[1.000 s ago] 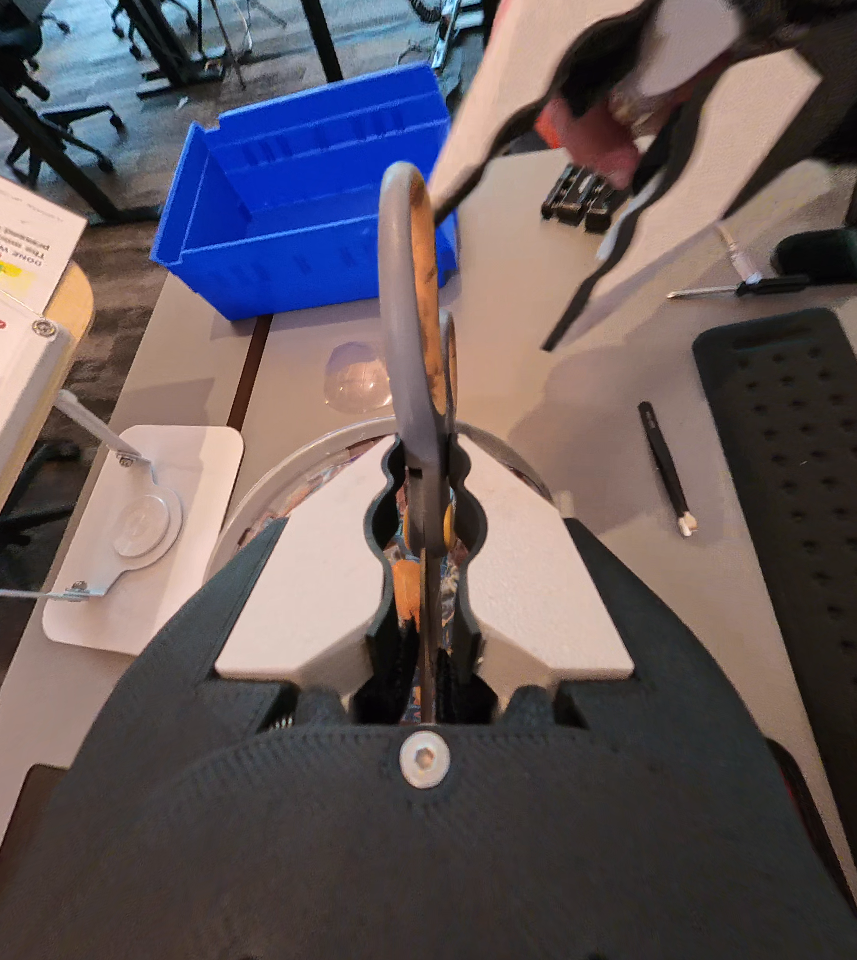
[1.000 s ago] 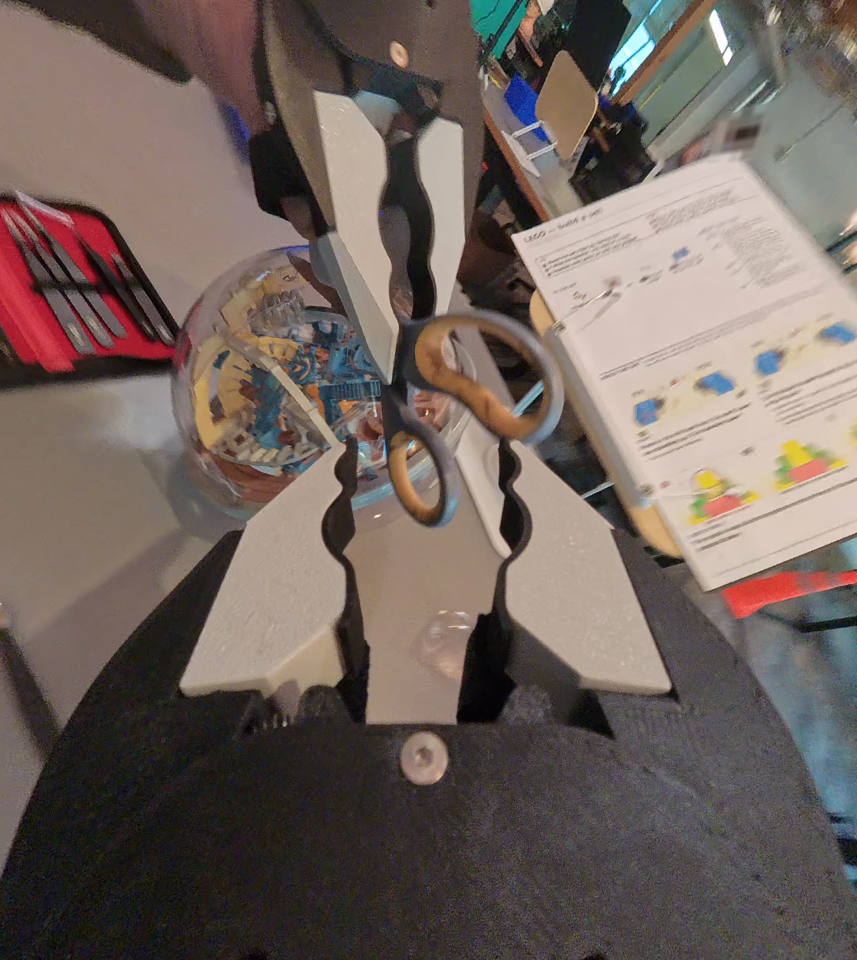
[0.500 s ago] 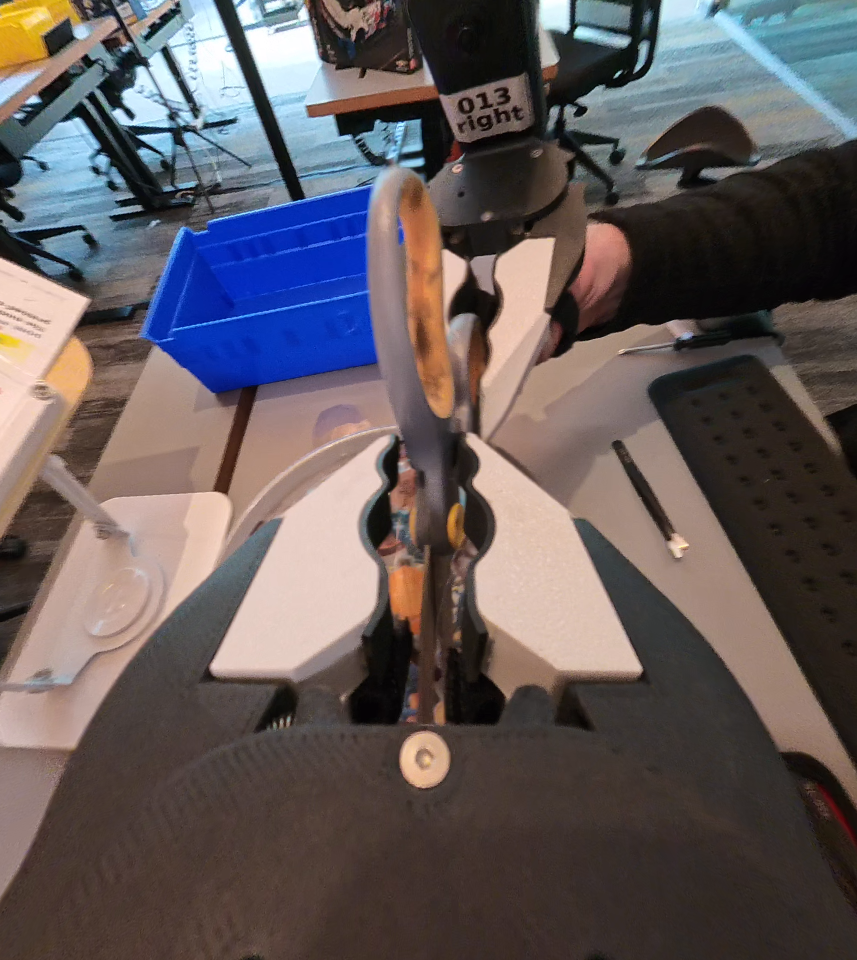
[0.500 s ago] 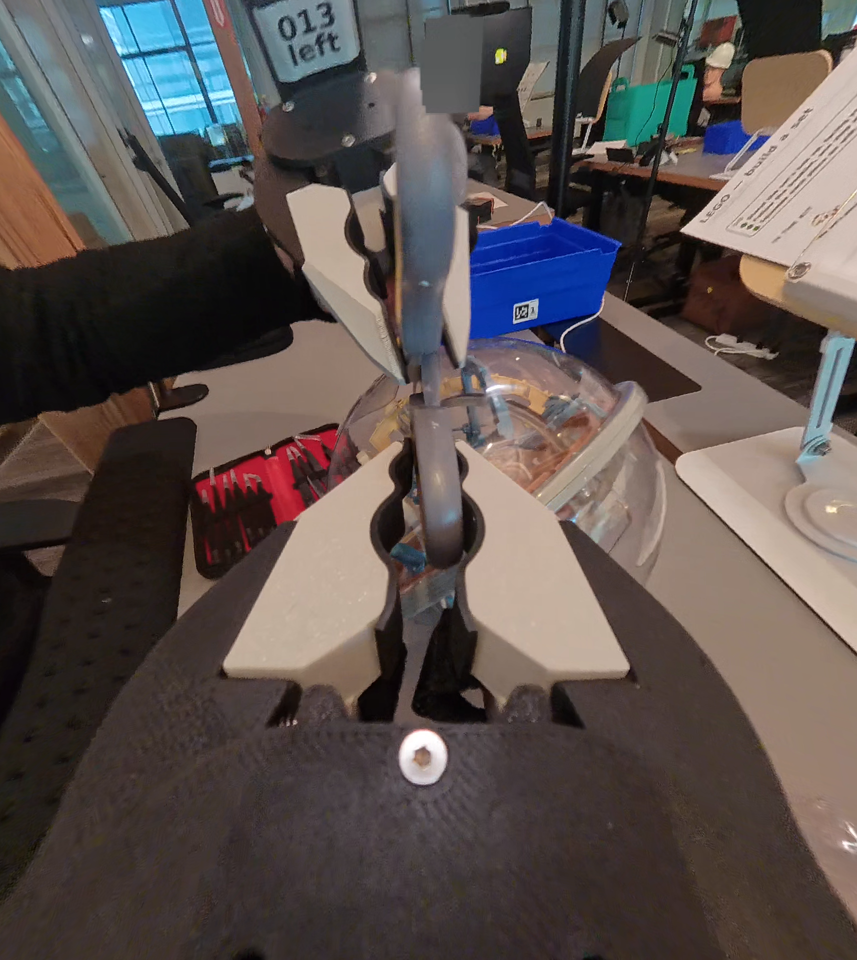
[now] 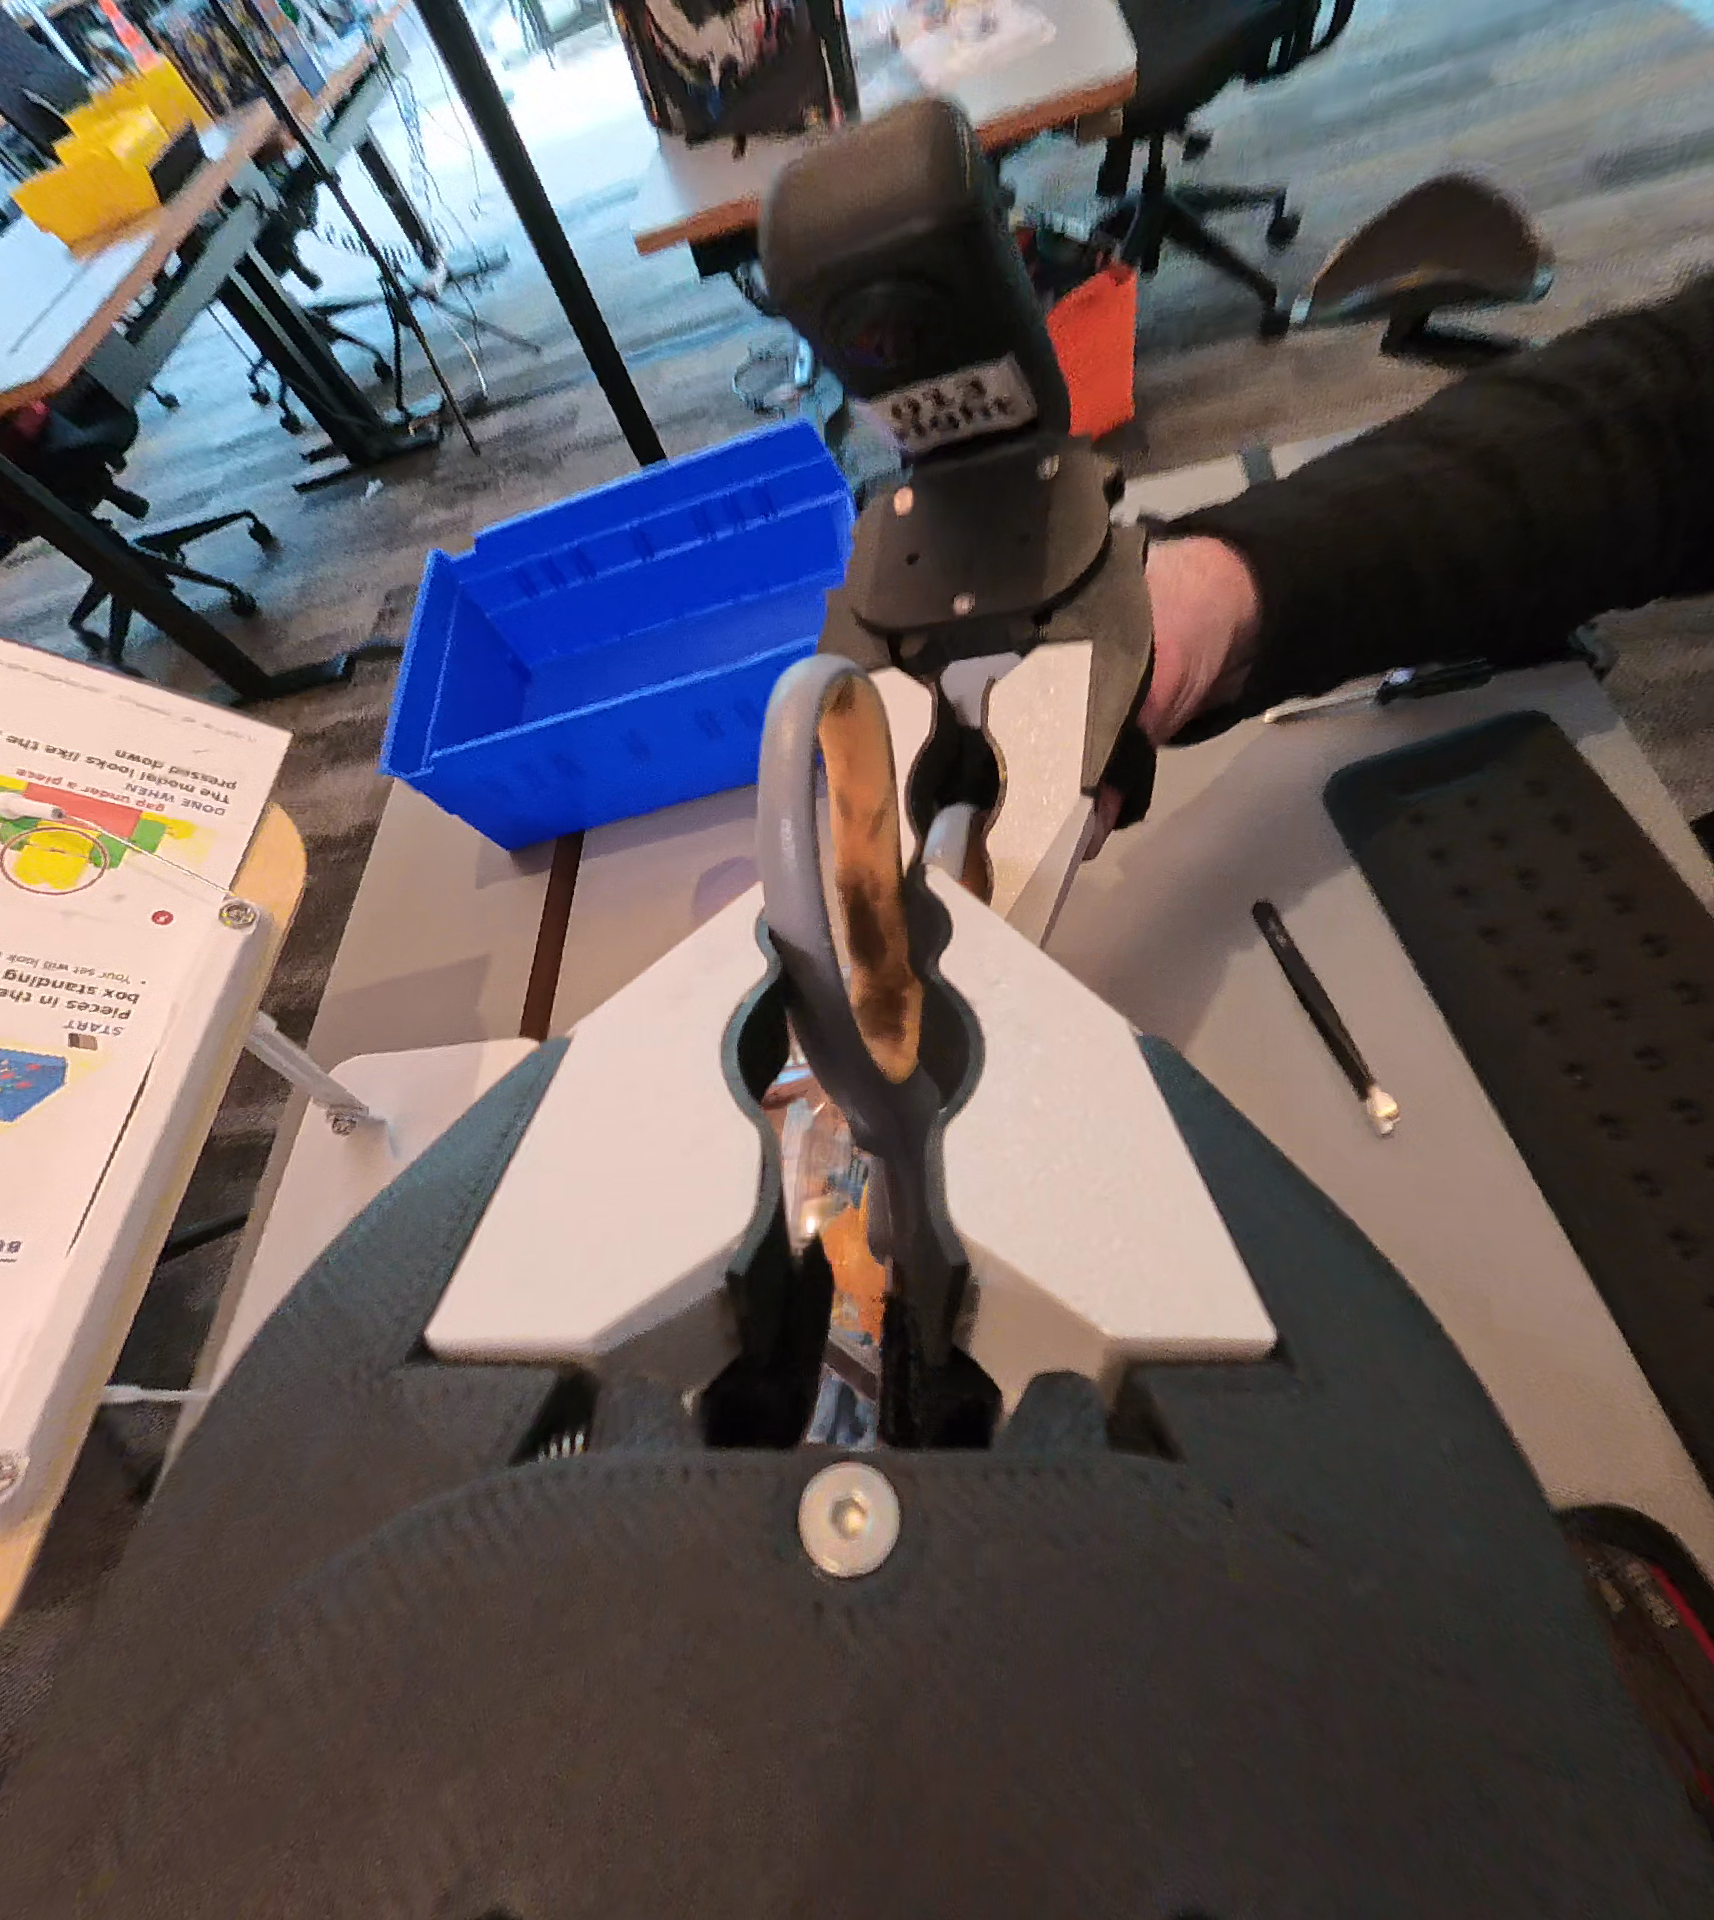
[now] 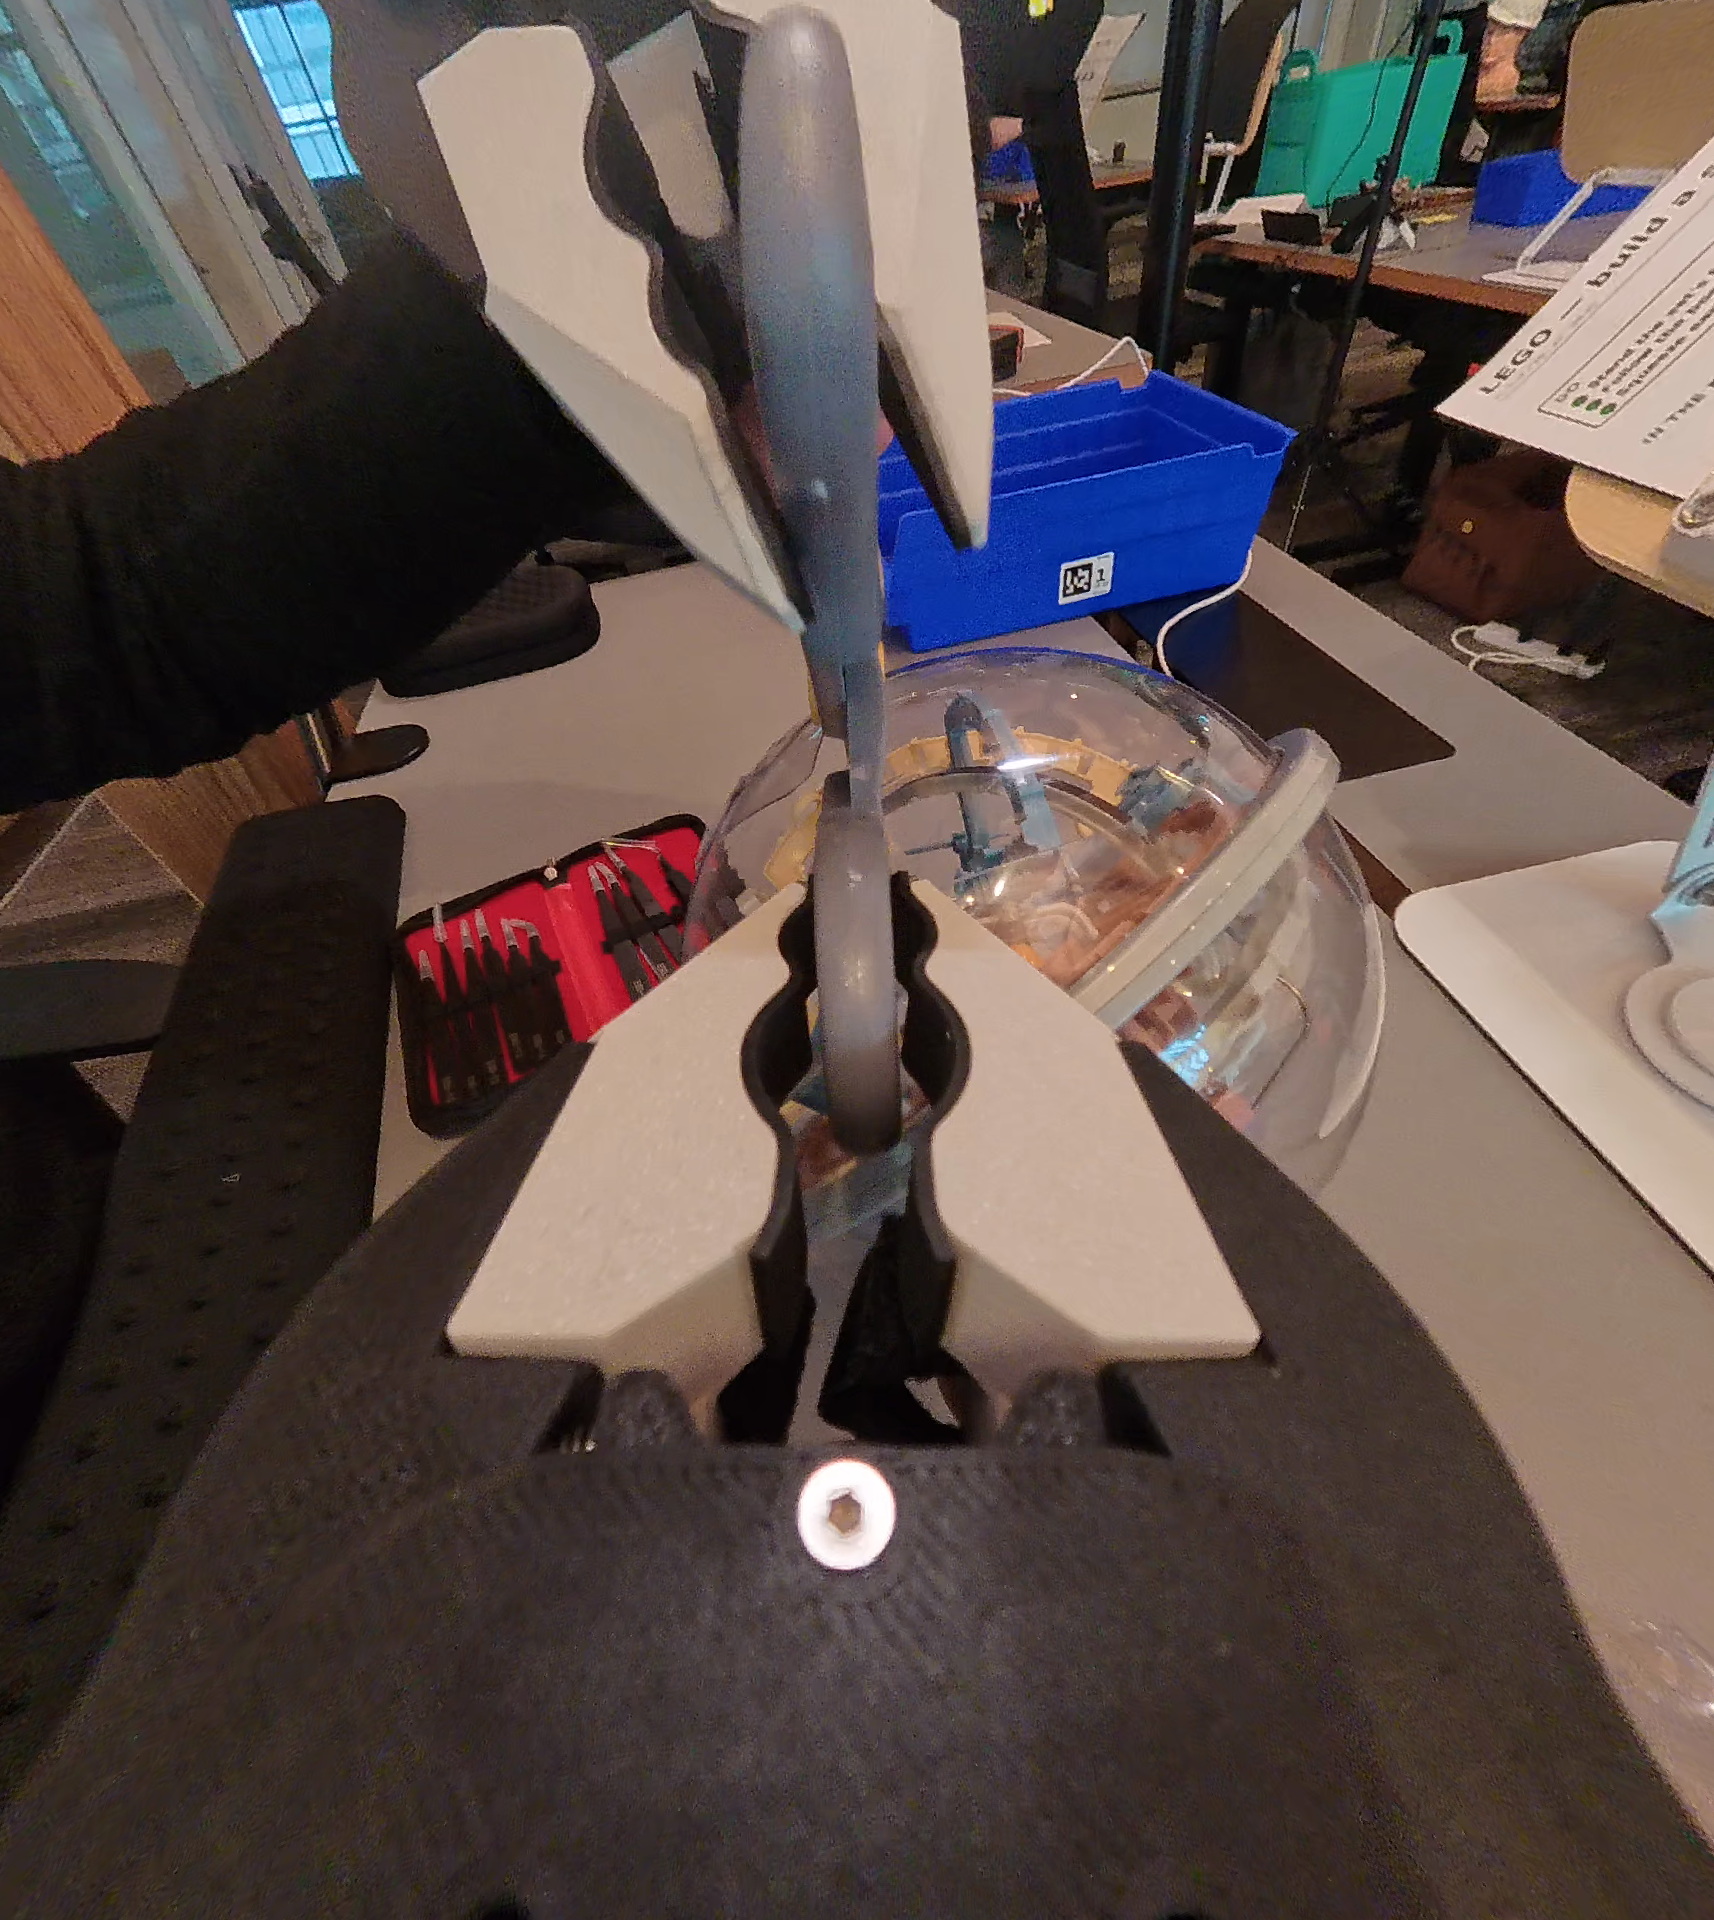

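on grey table point(image 6: 562, 707), clear sphere point(image 6: 1144, 831).

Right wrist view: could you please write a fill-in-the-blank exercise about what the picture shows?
1. The left hand-held gripper and the right hand-held gripper are both shut on the grey ____.
2. The bin behind the clear sphere has the colour ____.
3. The open case holding black tweezers is ____ inside.

Missing words: scissors; blue; red.

We see even, bright indoor light with soft shadows. Wide-angle bending warps our edges; far background blurs slightly.
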Demonstrator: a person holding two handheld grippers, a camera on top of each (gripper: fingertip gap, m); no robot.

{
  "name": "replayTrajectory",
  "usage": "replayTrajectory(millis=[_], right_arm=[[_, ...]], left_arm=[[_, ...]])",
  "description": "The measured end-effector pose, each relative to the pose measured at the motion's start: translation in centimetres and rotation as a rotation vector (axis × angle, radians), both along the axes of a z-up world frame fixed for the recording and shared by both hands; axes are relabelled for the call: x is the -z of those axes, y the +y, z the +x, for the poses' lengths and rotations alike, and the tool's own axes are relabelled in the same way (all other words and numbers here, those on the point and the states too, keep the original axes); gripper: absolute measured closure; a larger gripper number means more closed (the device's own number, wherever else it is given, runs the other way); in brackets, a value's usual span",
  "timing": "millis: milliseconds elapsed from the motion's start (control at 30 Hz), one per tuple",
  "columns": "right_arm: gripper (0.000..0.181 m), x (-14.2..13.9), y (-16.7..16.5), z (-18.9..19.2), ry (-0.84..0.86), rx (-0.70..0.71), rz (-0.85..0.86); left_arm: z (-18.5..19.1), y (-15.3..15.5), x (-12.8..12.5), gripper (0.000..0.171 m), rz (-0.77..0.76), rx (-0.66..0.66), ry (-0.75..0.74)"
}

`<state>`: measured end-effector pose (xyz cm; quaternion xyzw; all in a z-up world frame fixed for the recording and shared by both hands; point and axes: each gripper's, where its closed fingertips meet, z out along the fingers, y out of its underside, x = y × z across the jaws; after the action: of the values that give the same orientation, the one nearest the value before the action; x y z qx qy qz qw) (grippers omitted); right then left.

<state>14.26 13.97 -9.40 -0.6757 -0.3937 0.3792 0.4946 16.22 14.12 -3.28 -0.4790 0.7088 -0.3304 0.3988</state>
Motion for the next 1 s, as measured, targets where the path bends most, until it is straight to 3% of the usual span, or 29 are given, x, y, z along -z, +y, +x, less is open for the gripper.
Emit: replayTrajectory(millis=[133, 233, 333, 533, 733, 833, 1000], right_arm=[[0.172, 0.2, -0.2, -1.1, -0.007, -0.027, -0.005], [0.172, 0.4, -0.1, -1.7, -0.055, -0.024, -0.004], [0.173, 0.5, -0.1, -2.2, -0.117, -0.026, -0.008], [0.173, 1.0, 0.3, -3.7, -0.244, -0.020, -0.004], [0.174, 1.6, -0.2, -5.4, -0.215, -0.046, -0.016], [0.175, 1.6, -0.2, -6.3, -0.108, -0.047, -0.029], [0.173, 0.5, -0.3, -5.9, -0.007, -0.050, -0.014]], left_arm=[[-1.2, -0.3, -0.2, 0.158, -0.042, 0.027, -0.043], [-1.8, -0.3, -1.8, 0.147, -0.038, 0.016, -0.079], [-2.0, 0.3, -1.5, 0.162, 0.058, -0.025, -0.003], [-1.9, -0.1, 0.1, 0.167, 0.090, -0.016, 0.092], [-1.1, -0.5, 2.0, 0.168, 0.151, -0.025, 0.174], [-0.9, -0.7, 2.3, 0.167, 0.145, -0.033, 0.168], [-2.1, 0.3, 0.1, 0.168, 0.134, -0.080, 0.051]])
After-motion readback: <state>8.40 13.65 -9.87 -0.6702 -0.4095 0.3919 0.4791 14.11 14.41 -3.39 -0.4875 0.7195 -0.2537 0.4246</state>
